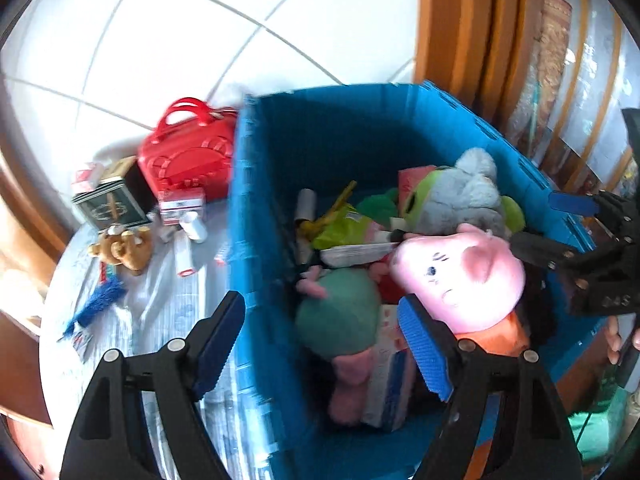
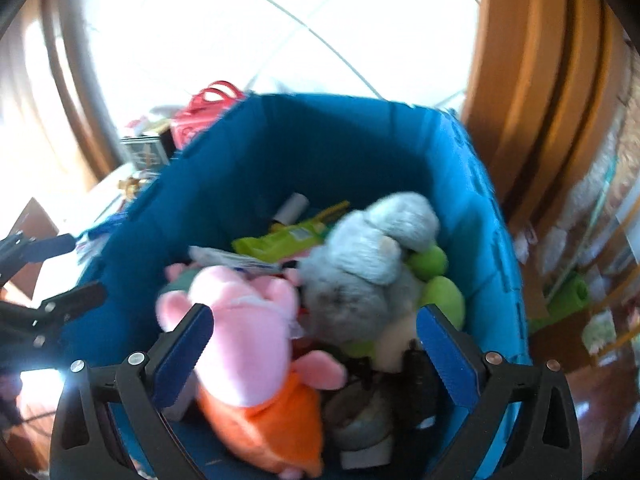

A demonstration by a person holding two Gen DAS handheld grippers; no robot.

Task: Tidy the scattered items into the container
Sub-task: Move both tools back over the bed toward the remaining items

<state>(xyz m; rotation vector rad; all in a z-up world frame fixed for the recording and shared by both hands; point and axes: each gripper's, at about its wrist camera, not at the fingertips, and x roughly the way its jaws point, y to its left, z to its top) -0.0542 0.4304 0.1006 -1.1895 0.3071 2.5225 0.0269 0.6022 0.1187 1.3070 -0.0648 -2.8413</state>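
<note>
Plush toys (image 2: 256, 320) crowd the blue bin (image 2: 320, 148).

Blue crate (image 1: 256, 184), darker blue inside. Pink pig plush (image 1: 460, 276) w/ orange top. Grey plush (image 2: 360, 264) w/ lime-green limbs. Teal-green plush (image 1: 340, 312). Red case (image 1: 188, 156). Dk green tin (image 1: 110, 204) w/ gold pattern. Brown teddy (image 1: 124, 246). Cloth (image 1: 160, 304): pale blue-white print. Floor (image 1: 160, 40): white tiles, grey grout. Gripper pads (image 2: 180, 356) blue, ribbed; frames black.
</note>
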